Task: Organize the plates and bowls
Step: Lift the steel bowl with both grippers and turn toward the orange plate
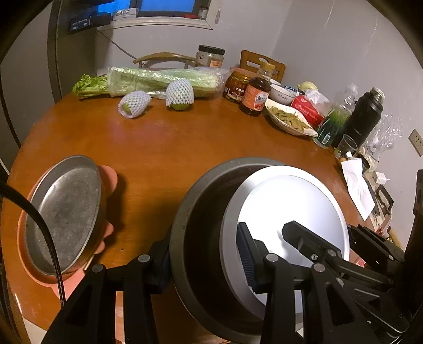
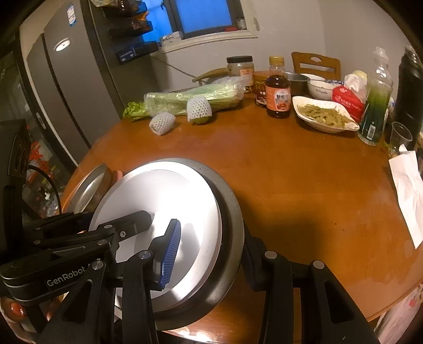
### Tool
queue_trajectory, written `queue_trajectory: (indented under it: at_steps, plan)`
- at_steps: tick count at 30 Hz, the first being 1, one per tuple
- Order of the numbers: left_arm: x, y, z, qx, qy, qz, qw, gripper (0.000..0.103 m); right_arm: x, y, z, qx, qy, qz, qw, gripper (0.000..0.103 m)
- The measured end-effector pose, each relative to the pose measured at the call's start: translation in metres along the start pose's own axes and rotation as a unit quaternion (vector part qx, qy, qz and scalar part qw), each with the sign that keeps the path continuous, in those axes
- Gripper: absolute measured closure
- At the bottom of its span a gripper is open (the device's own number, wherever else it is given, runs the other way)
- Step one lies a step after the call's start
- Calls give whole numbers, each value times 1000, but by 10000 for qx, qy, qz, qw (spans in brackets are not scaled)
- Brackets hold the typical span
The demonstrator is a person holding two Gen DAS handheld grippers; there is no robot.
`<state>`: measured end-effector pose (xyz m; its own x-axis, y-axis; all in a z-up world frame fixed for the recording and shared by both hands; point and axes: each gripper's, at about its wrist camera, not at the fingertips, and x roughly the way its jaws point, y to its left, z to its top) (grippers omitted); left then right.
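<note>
Above bare tabletop point(image 2: 304, 185), both claws pinching opposite rims, seemingly, of grey bowl point(image 1: 185, 238).

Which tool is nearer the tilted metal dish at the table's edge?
Left. The left tool clamps the dark bowl on the rim beside the metal dish; the right tool clamps the opposite rim, farther away.

A round wooden table point(image 2: 304, 185) with a warm orange-brown top stands against pale grey walls point(image 1: 317, 39), lit from close by while the edges of the room stay dim. A window point(image 2: 203, 16) glows deep blue above a white sill, and a tall grey refrigerator point(image 2: 66, 92) stands to its left. Two wooden chairs point(image 1: 261, 64) are at the table's far side, and a wall socket point(image 1: 416, 141) shows on the right.
</note>
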<state>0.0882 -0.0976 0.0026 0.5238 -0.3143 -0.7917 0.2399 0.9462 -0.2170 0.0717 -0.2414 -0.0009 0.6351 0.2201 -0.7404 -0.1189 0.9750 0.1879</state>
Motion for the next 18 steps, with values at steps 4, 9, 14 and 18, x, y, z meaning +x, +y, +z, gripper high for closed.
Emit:
queue_trajectory:
  at_steps: [4,9,14,18]
  plan:
    - [-6,5,3,-38,-62,22,10000,60,-2,7,5,-70,-31,21,10000,58]
    - [-12,15,8,-116,-133,55,9998,60,-1,18,13,-163,-67,64,9998,58]
    - [-19,28,13,-209,-198,123,9995,60,3,31,22,-270,-76,142,9995,58]
    - [-26,39,16,-274,-258,163,9992,60,5,42,29,-368,-78,189,9991,58]
